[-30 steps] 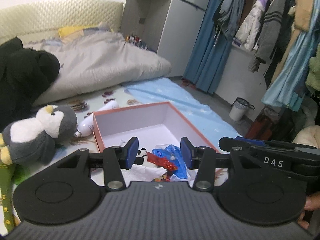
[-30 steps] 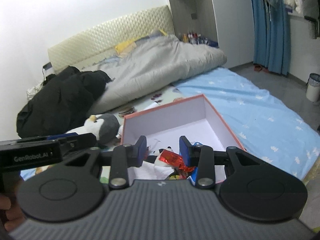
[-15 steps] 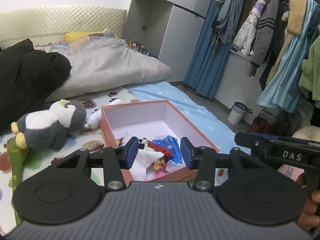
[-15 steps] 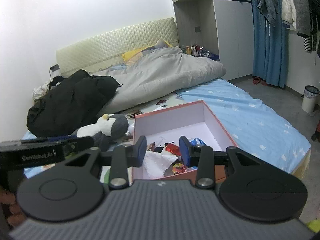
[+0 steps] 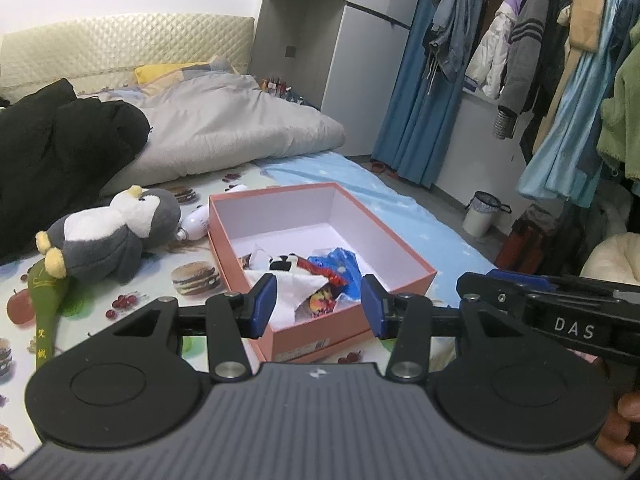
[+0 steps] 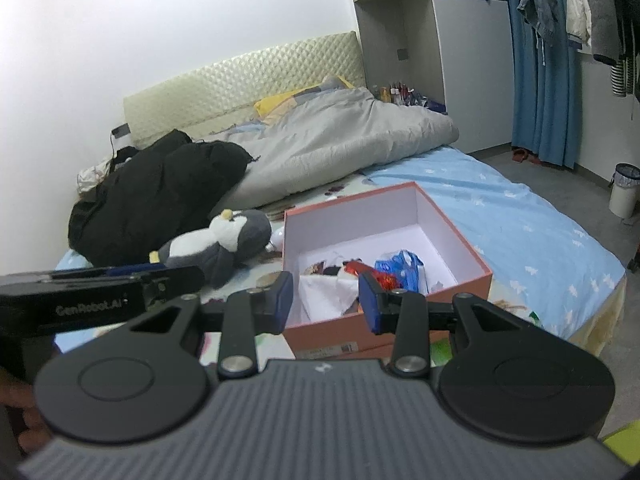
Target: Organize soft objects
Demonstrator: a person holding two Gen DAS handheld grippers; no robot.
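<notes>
An open pink box (image 5: 348, 334) (image 6: 320, 338) sits on the bed and holds a white cloth (image 5: 304, 286) (image 6: 324, 288), a blue bag (image 5: 344, 266) (image 6: 400, 268) and a red wrapper. A grey and white penguin plush (image 5: 108, 236) (image 6: 216, 244) lies left of the box. My left gripper (image 5: 318, 306) is open and empty, back from the box's near edge. My right gripper (image 6: 326, 300) is open and empty, also above the near edge. Each gripper shows at the edge of the other's view.
A black jacket (image 5: 60, 144) (image 6: 160, 192) and a grey duvet (image 5: 224, 132) (image 6: 332, 148) lie at the back of the bed. A white bulb-like object (image 5: 196, 224) lies between penguin and box. A green tube (image 5: 46, 312) lies at left. Hung clothes (image 5: 560, 80) and a bin (image 5: 482, 216) stand right.
Both grippers have pulled back and up from the box, so the whole box and more of the bed show now. Both stay open and empty.
</notes>
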